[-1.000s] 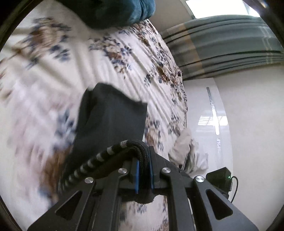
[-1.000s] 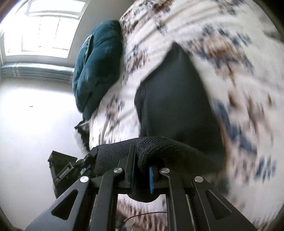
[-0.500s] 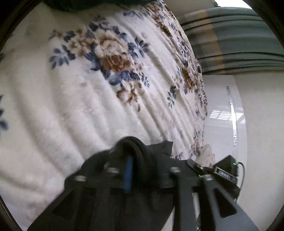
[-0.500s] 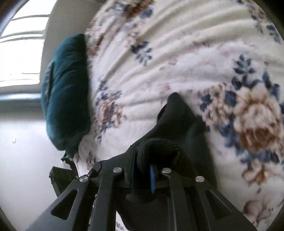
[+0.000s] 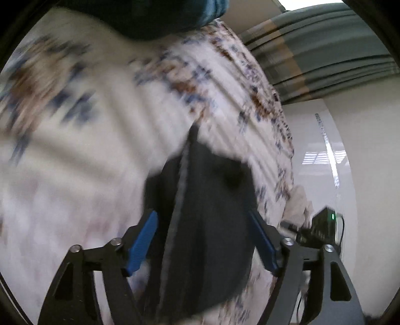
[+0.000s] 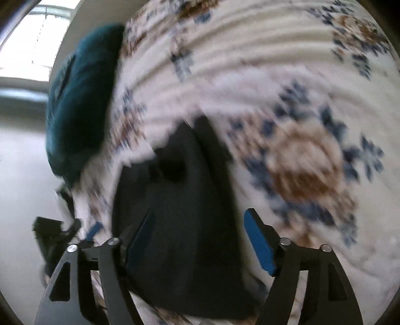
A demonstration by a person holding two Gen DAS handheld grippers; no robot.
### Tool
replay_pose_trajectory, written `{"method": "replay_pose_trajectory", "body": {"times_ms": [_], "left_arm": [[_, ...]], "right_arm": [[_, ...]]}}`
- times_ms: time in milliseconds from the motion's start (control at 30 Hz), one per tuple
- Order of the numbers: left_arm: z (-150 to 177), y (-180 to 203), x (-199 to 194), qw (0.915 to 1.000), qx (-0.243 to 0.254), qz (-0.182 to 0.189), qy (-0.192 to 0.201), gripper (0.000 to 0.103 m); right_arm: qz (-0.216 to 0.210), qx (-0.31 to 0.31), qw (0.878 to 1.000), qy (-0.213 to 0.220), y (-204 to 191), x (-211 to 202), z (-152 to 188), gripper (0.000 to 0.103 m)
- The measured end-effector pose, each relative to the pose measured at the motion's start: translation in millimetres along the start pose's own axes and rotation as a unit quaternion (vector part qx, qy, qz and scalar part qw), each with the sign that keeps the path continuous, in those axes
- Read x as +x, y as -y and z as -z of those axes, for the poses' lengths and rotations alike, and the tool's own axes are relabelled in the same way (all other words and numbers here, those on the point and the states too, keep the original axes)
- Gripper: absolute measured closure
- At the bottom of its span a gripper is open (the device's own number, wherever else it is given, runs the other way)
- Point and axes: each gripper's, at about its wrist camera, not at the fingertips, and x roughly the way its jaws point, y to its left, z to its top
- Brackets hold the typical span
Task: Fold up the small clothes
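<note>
No text, label or number can be read anywhere.

The left wrist camera is sitting just behind the left gripper [image 5: 203,240] and is looking forward and downward along its two fingers, very near to the floral blanket [image 5: 82,155]. It is facing toward the edge of the bed where a teal pillow [image 5: 160,17] is lying, with the curtain [image 5: 322,50] at its right. The right wrist camera is sitting behind the right gripper [image 6: 200,242] in the same way, looking more steeply down. Both views are sharing the dark garment [image 6: 180,220], the blanket and the pillow; both are blurred.
</note>
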Motion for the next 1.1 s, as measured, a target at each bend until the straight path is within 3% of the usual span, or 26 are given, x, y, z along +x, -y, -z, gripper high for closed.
{"method": "replay_pose_trajectory", "body": {"times_ms": [67, 133, 200, 300, 400, 467, 567, 633, 733, 767, 867, 1100], "left_arm": [[55.2, -11.6, -18.6, 0.9995, -0.028, -0.013, 0.000, 0.019], [95.2, -19.1, -22.5, 0.9975, -0.071, -0.003, -0.009, 0.019], [139.7, -22.8, -10.9, 0.9905, -0.127, 0.049, -0.021, 0.019], [174.9, -15.9, 27.3, 0.9798, -0.166, 0.110, -0.018, 0.019], [178.0, -12.0, 67.2, 0.9754, -0.189, 0.113, 0.000, 0.019], [166.5, -13.7, 88.7, 0.9692, -0.210, 0.124, 0.033, 0.019], [141.3, -15.0, 107.8, 0.9679, -0.217, 0.098, 0.081, 0.021], [129.4, -18.9, 111.9, 0.9583, -0.246, 0.088, 0.117, 0.021], [119.6, -21.2, 107.8, 0.9526, -0.259, 0.079, 0.138, 0.056], [117.3, -20.5, 104.2, 0.9539, -0.252, 0.079, 0.143, 0.070], [108.1, -16.3, 91.1, 0.9633, -0.217, 0.076, 0.138, 0.075], [81.5, -26.1, 37.5, 0.9808, -0.158, 0.086, 0.076, 0.076]], "right_arm": [[0.001, -0.011, 1.000, -0.024, 9.6, 2.5, 13.9, 0.017], [-0.003, -0.027, 0.999, -0.047, 15.8, 8.9, 21.6, 0.011], [-0.010, -0.035, 0.997, -0.072, 21.4, 20.2, 20.2, 0.007], [-0.039, -0.041, 0.994, -0.094, 28.1, 41.0, 6.1, 0.005], [-0.060, -0.037, 0.990, -0.125, 34.0, 72.0, -14.0, 0.005], [-0.075, -0.038, 0.986, -0.143, 35.5, 93.9, -26.5, 0.005], [-0.100, -0.040, 0.983, -0.150, 32.2, 118.8, -42.2, 0.003], [-0.103, -0.057, 0.984, -0.137, 24.9, 129.5, -48.6, 0.001], [-0.111, -0.069, 0.982, -0.133, 16.8, 136.3, -51.3, 0.000], [-0.117, -0.065, 0.982, -0.130, 17.0, 135.5, -51.8, 0.004], [-0.136, -0.049, 0.980, -0.136, 19.4, 134.4, -45.2, 0.076], [-0.122, -0.047, 0.989, -0.075, 9.3, 73.3, 24.9, 0.085]]}}
